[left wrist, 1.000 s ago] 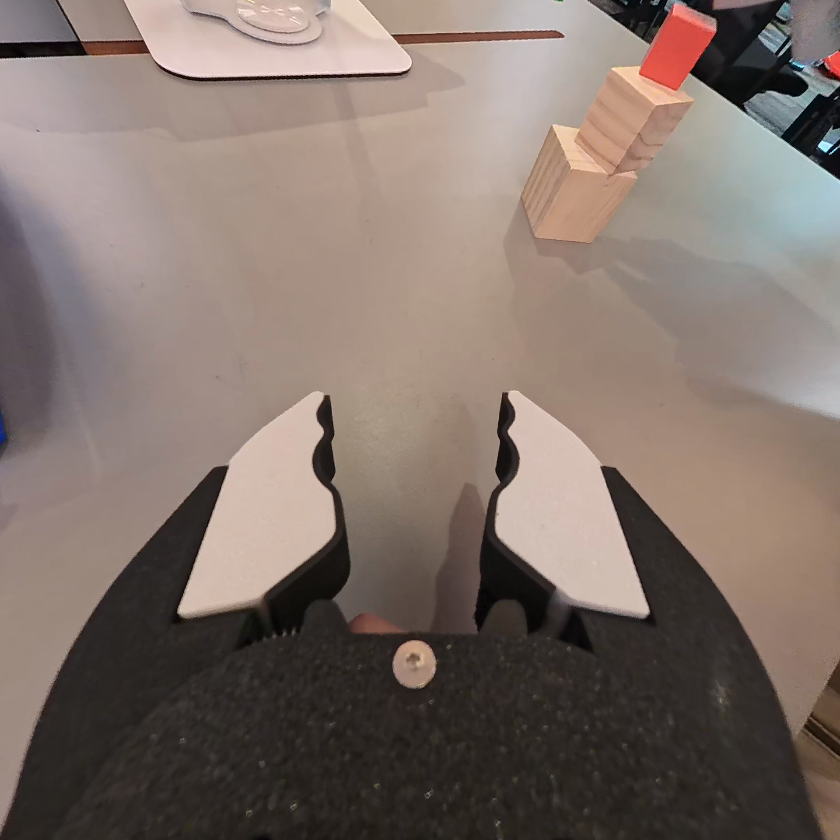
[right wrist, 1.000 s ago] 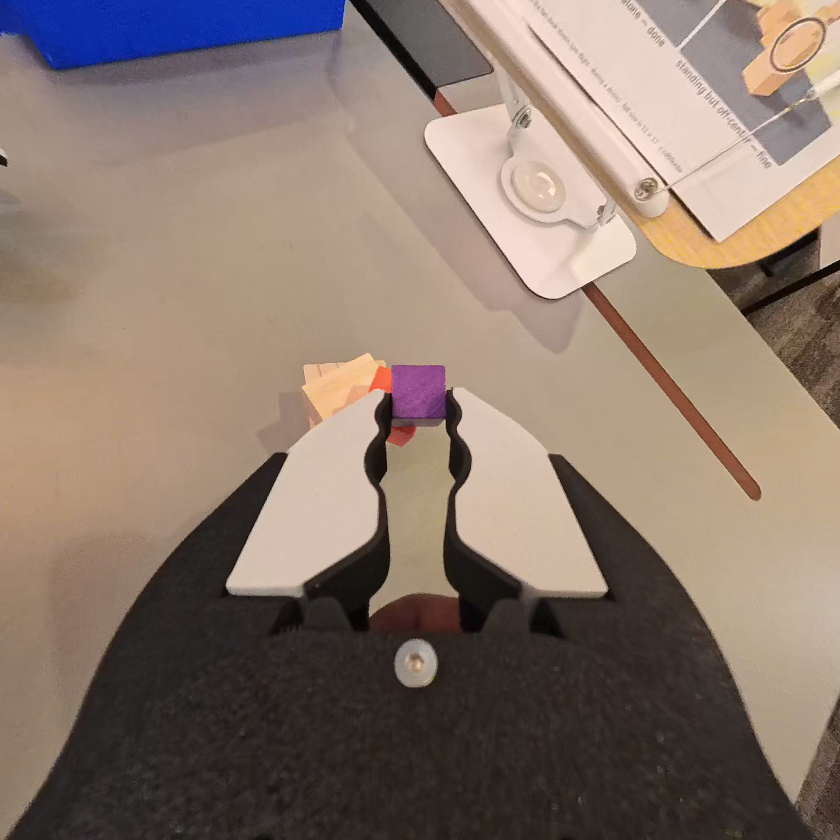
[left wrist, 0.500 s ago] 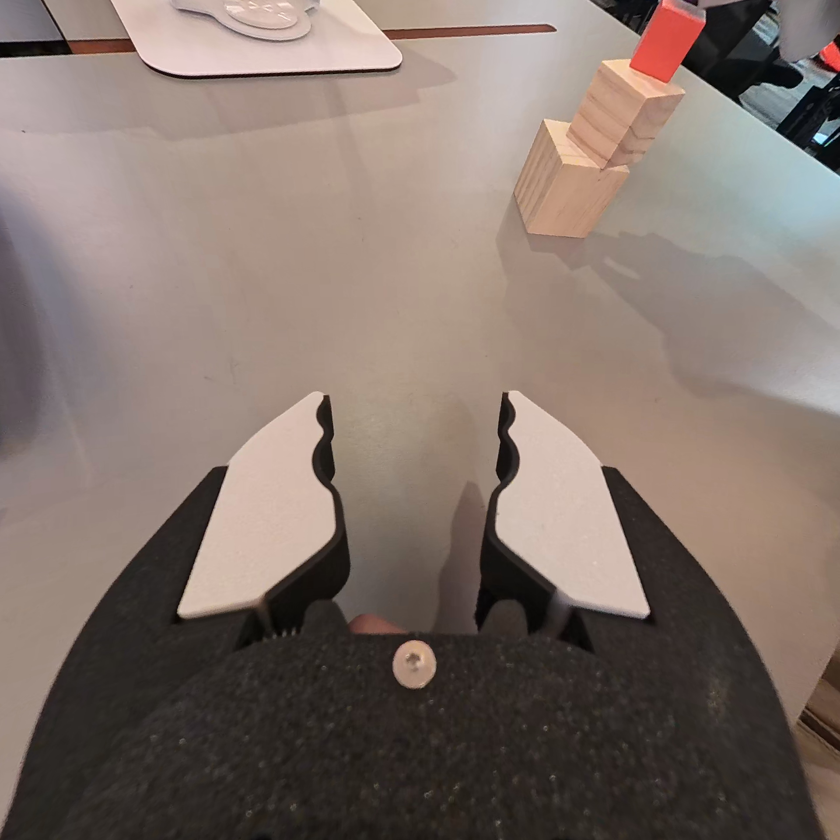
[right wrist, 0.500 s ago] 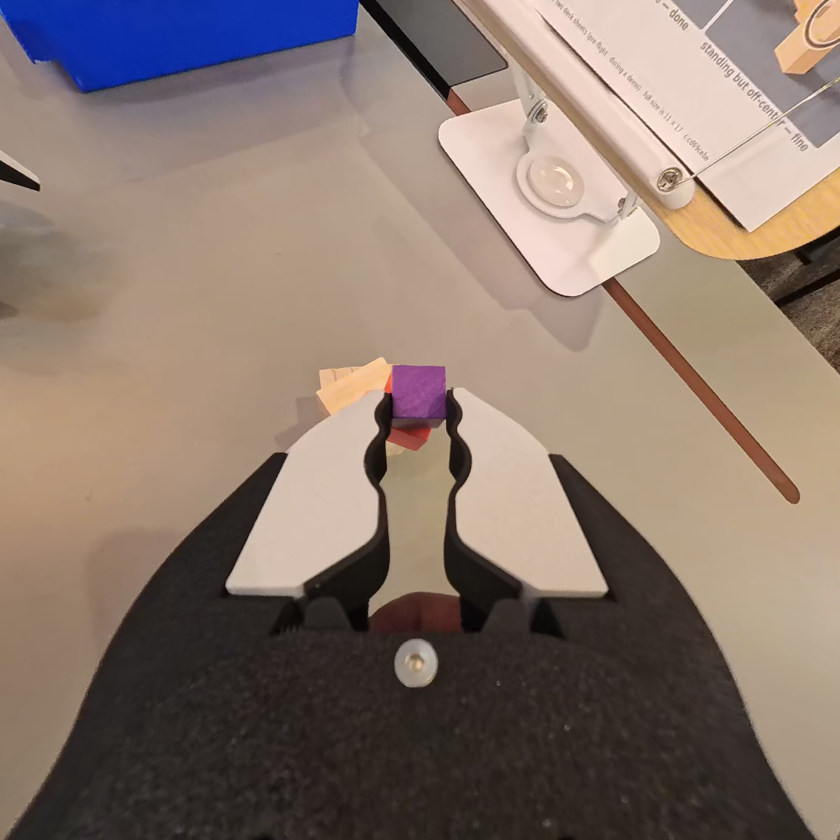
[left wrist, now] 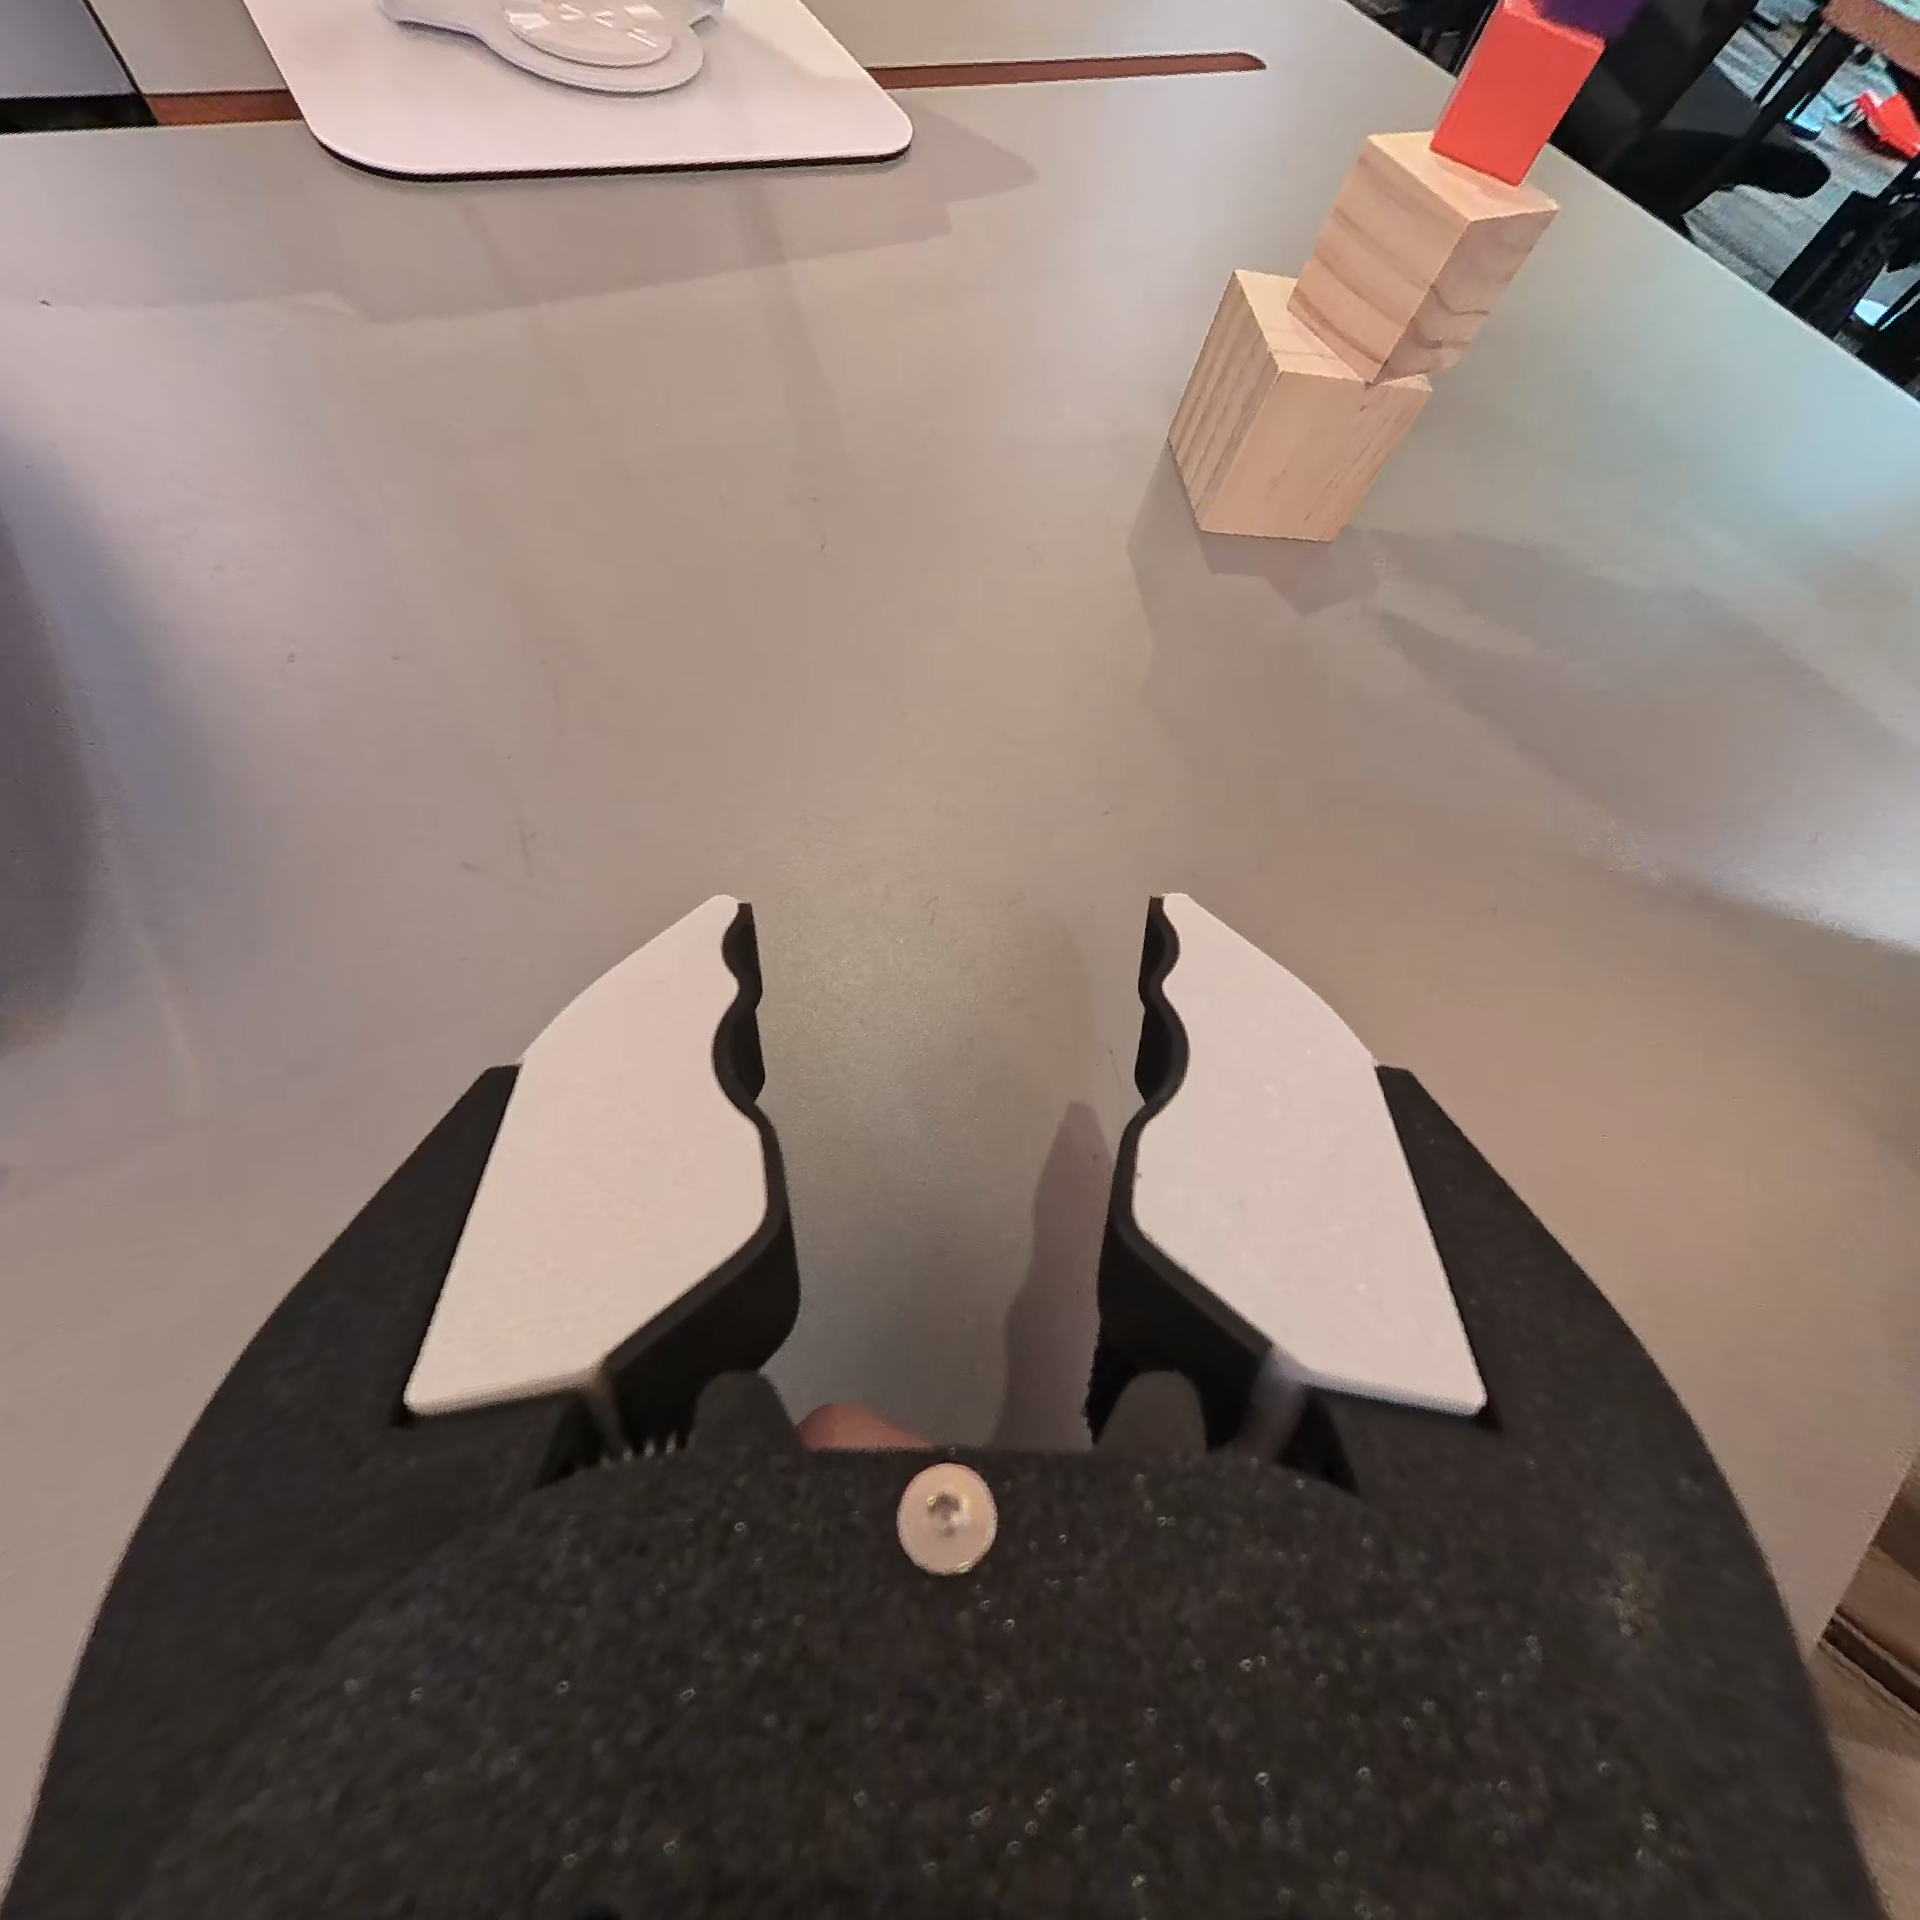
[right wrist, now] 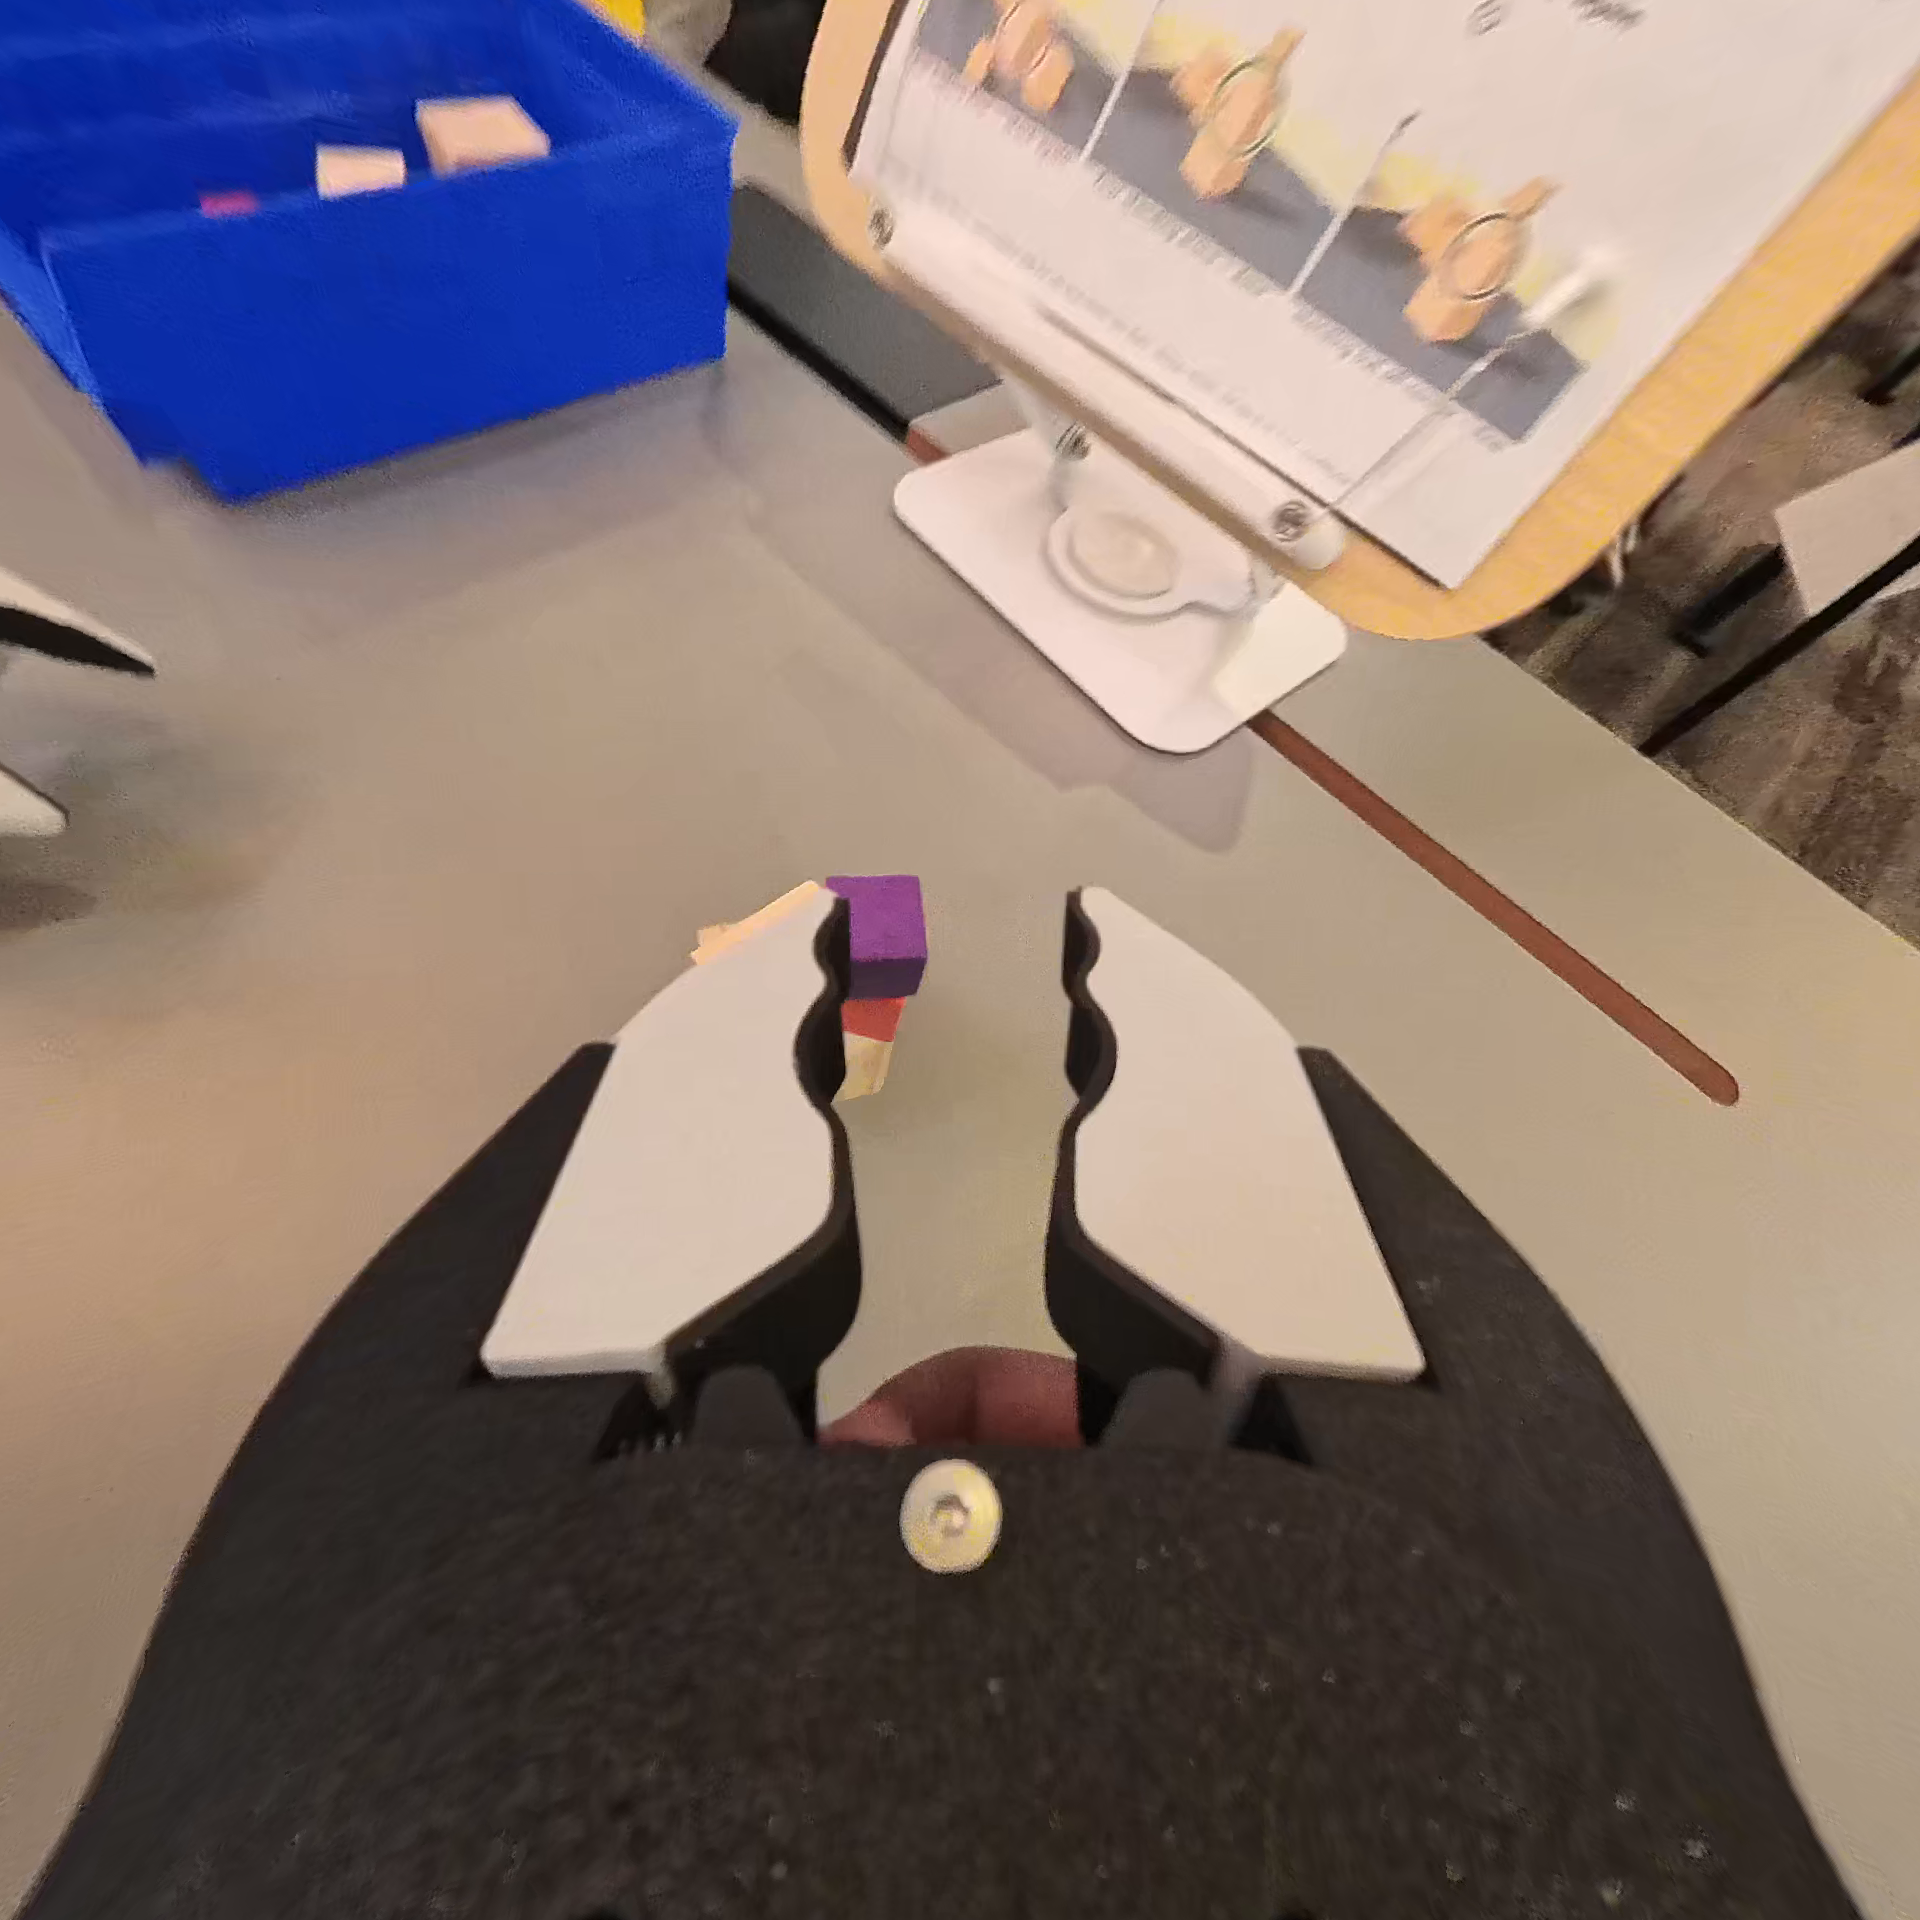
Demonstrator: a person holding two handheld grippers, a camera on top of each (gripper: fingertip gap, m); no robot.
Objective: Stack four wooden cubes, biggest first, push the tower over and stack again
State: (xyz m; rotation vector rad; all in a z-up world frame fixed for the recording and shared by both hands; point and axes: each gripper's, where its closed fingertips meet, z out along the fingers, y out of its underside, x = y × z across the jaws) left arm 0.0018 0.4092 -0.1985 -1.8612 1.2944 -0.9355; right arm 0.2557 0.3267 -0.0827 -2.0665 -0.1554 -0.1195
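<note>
A tower stands at the table's far right in the left wrist view: a big pale wooden cube (left wrist: 1288, 436), a smaller pale cube (left wrist: 1423, 260) turned on it, a red cube (left wrist: 1512, 88), and a purple cube (left wrist: 1590, 10) cut off at the top edge. My left gripper (left wrist: 948, 914) is open and empty, well short of the tower. My right gripper (right wrist: 951, 904) is open above the tower. The purple cube (right wrist: 885, 933) sits on the red cube (right wrist: 871, 1018), close against the inner side of the left finger. The pale cubes (right wrist: 758, 920) are mostly hidden.
A blue bin (right wrist: 395, 260) with several small blocks stands at the back left. A white stand base (right wrist: 1122, 582) carries a tilted board with a printed sheet (right wrist: 1351, 239). A brown groove (right wrist: 1496, 914) runs along the table. The table edge (left wrist: 1766, 301) lies just right of the tower.
My right gripper opened and let go of the purple cube, which now rests on the red cube. The right view tilted up. The left gripper barely moved.
</note>
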